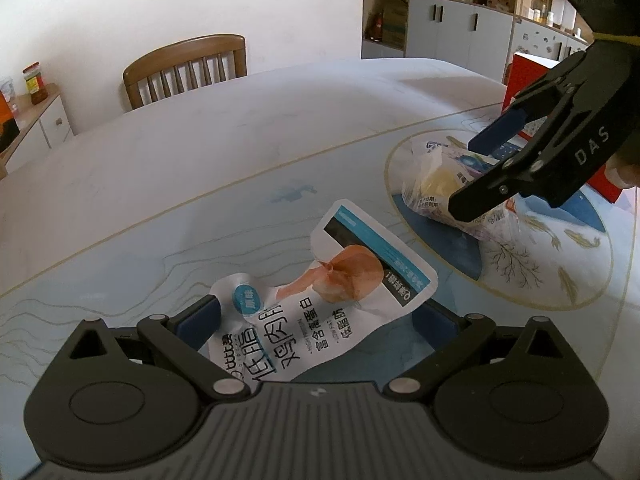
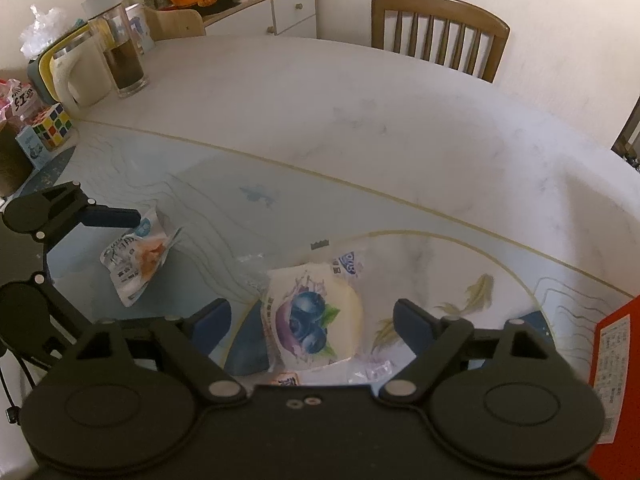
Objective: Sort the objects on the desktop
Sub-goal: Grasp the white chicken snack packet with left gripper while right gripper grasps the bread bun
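Observation:
A white chicken-breast packet [image 1: 320, 300] with blue trim lies flat on the patterned table mat [image 1: 160, 264]. My left gripper [image 1: 318, 320] stands open around it, one blue pad at each side of the packet. From the right wrist view that packet [image 2: 136, 264] lies at the left, with one left-gripper finger [image 2: 112, 216] over its top edge. A blueberry bread packet [image 2: 312, 320] rests on the mat's round fish picture. My right gripper [image 2: 314, 318] is open astride it, pads clear of the bread. The left wrist view shows the right gripper [image 1: 466, 176] tilted down over that bread packet [image 1: 436, 176].
A red box [image 2: 616, 380] stands at the right edge, close to the right gripper. At the far left of the table are a Rubik's cube [image 2: 54, 124], a glass jar [image 2: 120, 52] and a jug [image 2: 80, 76]. A wooden chair [image 2: 440, 32] is behind the table.

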